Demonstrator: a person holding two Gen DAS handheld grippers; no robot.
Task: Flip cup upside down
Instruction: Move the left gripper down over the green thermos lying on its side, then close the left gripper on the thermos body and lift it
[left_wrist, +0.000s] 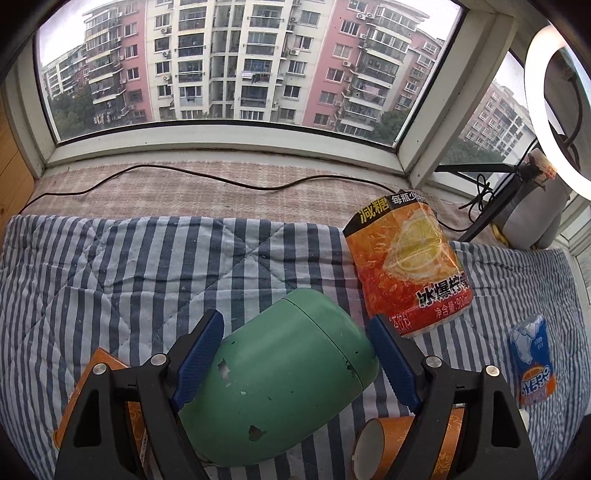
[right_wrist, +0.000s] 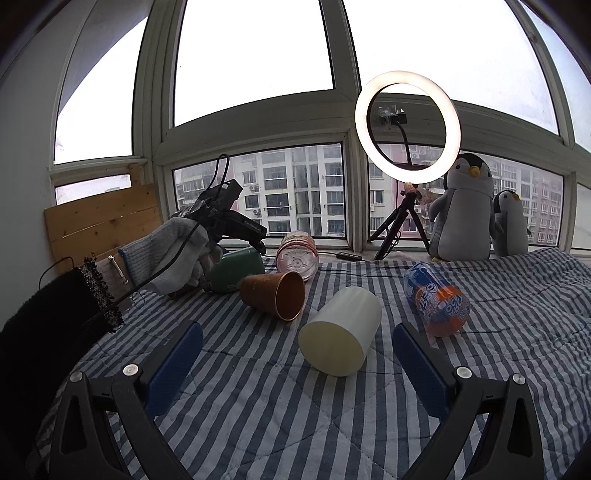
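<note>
Left wrist view, left to right: orange box (left_wrist: 94, 391) at near left, mostly hidden behind the left gripper (left_wrist: 295, 360). Left gripper's blue pads (left_wrist: 199, 354) are spread around the green cup (left_wrist: 280, 380); left pad touches the cup's side, right pad sits just off it, so not clearly a clamp. The green cup is tilted, lying between the fingers over the striped quilt (left_wrist: 129, 266), paint chipped in spots. Orange paper cup (left_wrist: 402, 446) lies on its side near right, under the right finger. Orange lemon-drink bottle section (left_wrist: 410, 269) stands tilted just right of the green cup. Blue-orange can (left_wrist: 532, 358) lies further right. Ring light (left_wrist: 554, 122) at far right, black cable (left_wrist: 207, 177) along the far sill.

Right wrist view, left to right: gloved hand (right_wrist: 173, 254) holds the left gripper at far left, with the green cup at it. Copper cup (right_wrist: 275, 295) on its side, clear bottle (right_wrist: 299, 253) behind it. White cup (right_wrist: 341, 336) lies on its side in the middle, ahead of the right gripper (right_wrist: 297, 363). Right gripper's fingers are wide apart, holding nothing. Blue-orange can right of it. Two plush penguins (right_wrist: 467, 206) at far right.
</note>
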